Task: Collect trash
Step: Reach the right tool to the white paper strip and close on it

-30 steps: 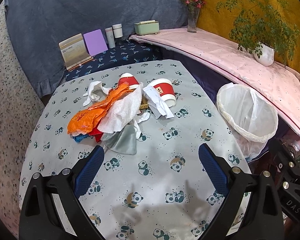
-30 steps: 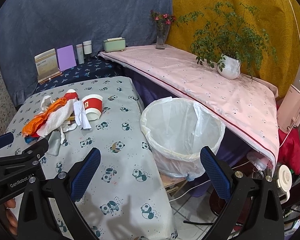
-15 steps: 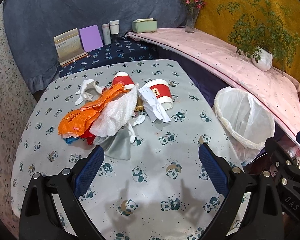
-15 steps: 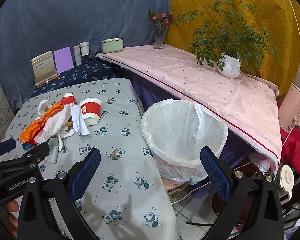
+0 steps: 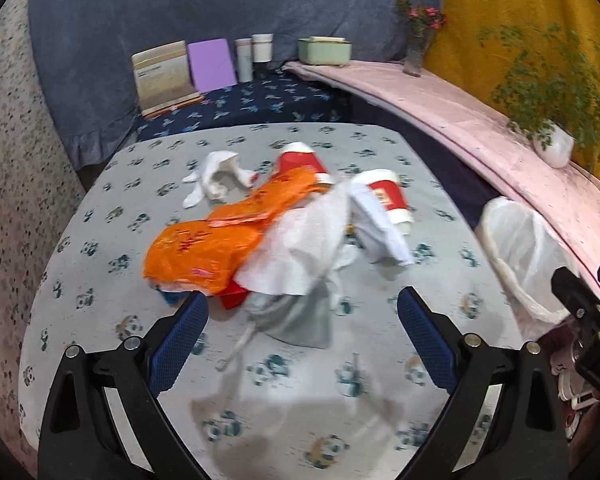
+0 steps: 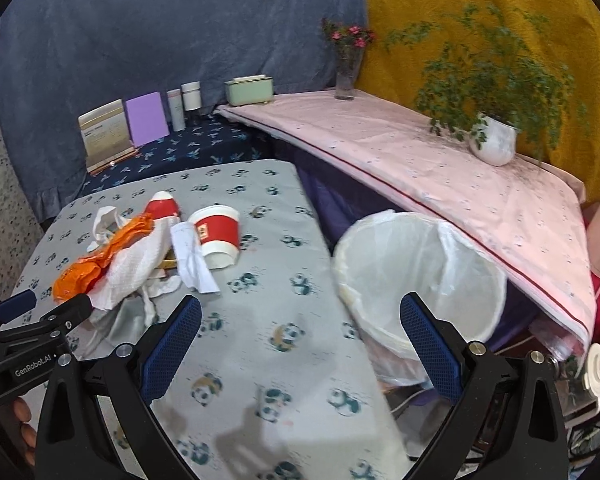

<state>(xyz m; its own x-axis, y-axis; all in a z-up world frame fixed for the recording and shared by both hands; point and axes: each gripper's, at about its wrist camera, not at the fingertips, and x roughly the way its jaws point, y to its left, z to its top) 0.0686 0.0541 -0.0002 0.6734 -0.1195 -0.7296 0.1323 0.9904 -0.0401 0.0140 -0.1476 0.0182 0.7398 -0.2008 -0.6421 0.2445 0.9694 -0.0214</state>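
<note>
Trash (image 5: pixel 260 240) lies heaped mid-frame in the left wrist view on the panda-print tabletop (image 5: pixel 284 384): an orange wrapper (image 5: pixel 220 236), white tissue (image 5: pixel 300 252) and two red paper cups (image 5: pixel 388 196). The left gripper (image 5: pixel 300 324) has its fingers apart, empty, just short of the heap. The right gripper (image 6: pixel 300 336), fingers also apart, faces the white-lined bin (image 6: pixel 420 276) at right.

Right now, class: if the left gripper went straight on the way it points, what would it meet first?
Probably the grey-green cloth at the near edge of the trash pile, just ahead of the open left gripper; white paper towel lies behind it. Depth is uncertain.
</note>
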